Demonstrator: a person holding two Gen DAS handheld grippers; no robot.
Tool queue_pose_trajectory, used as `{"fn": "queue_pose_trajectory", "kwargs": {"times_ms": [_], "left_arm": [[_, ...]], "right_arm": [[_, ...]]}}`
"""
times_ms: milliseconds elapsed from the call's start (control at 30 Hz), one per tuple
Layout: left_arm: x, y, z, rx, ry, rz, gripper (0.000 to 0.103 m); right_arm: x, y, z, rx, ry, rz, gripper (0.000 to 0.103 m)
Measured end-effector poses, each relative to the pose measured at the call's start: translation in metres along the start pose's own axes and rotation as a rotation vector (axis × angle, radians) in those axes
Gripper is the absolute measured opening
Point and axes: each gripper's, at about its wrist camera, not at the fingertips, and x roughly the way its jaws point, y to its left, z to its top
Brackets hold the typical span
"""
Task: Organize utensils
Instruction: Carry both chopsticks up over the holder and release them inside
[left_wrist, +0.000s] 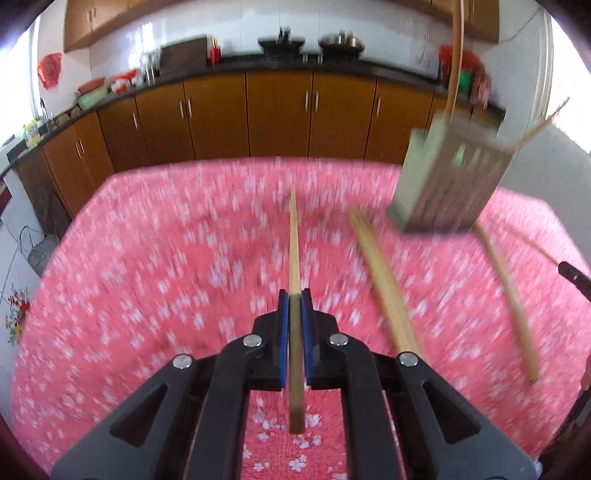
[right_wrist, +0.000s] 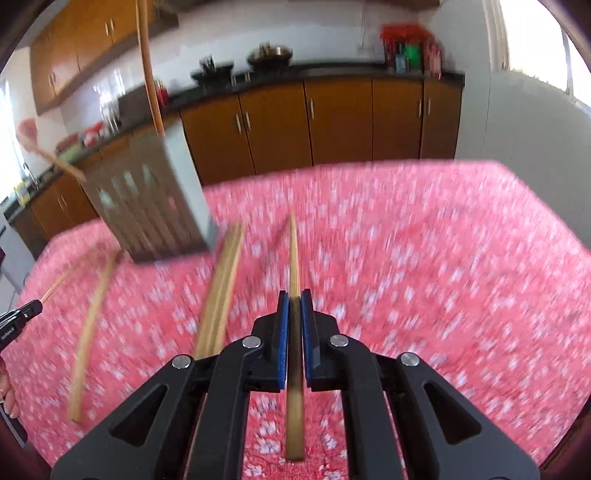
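Note:
My left gripper (left_wrist: 294, 295) is shut on a bamboo chopstick (left_wrist: 294, 236) that points forward over the pink floral tablecloth (left_wrist: 147, 266). My right gripper (right_wrist: 294, 295) is shut on another bamboo chopstick (right_wrist: 294, 251). A slatted utensil holder (left_wrist: 448, 177) stands at the right of the left wrist view and at the left of the right wrist view (right_wrist: 155, 206), with two utensils sticking out. A pair of chopsticks (left_wrist: 384, 284) and a single chopstick (left_wrist: 509, 299) lie on the cloth; the pair (right_wrist: 221, 288) and the single one (right_wrist: 88, 332) also show in the right wrist view. Both views are motion-blurred.
Brown kitchen cabinets (left_wrist: 277, 114) with a dark counter run behind the table, holding pots and jars. The right gripper's tip (left_wrist: 572, 277) shows at the right edge of the left view, the left gripper's tip (right_wrist: 18, 317) at the left edge of the right view.

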Motion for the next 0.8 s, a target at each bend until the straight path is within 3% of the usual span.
{"fn": "queue_pose_trajectory", "kwargs": {"times_ms": [167, 433, 800], "left_arm": [[-0.045, 0.002, 0.039, -0.044, -0.141, -0.037, 0.008], [-0.071, -0.002, 0.074, -0.054, -0.208, -0.064, 0.008], [-0.148, -0.048, 0.104, 0.051, -0.292, -0.256, 0.008]], "right_arm": [[-0.031, -0.002, 0.028, 0.007, -0.133, -0.004, 0.008], [-0.05, -0.006, 0.055, 0.036, -0.211, 0.017, 0.008], [-0.121, 0.023, 0.112, 0.029, -0.359, 0.269, 0.008]]}}
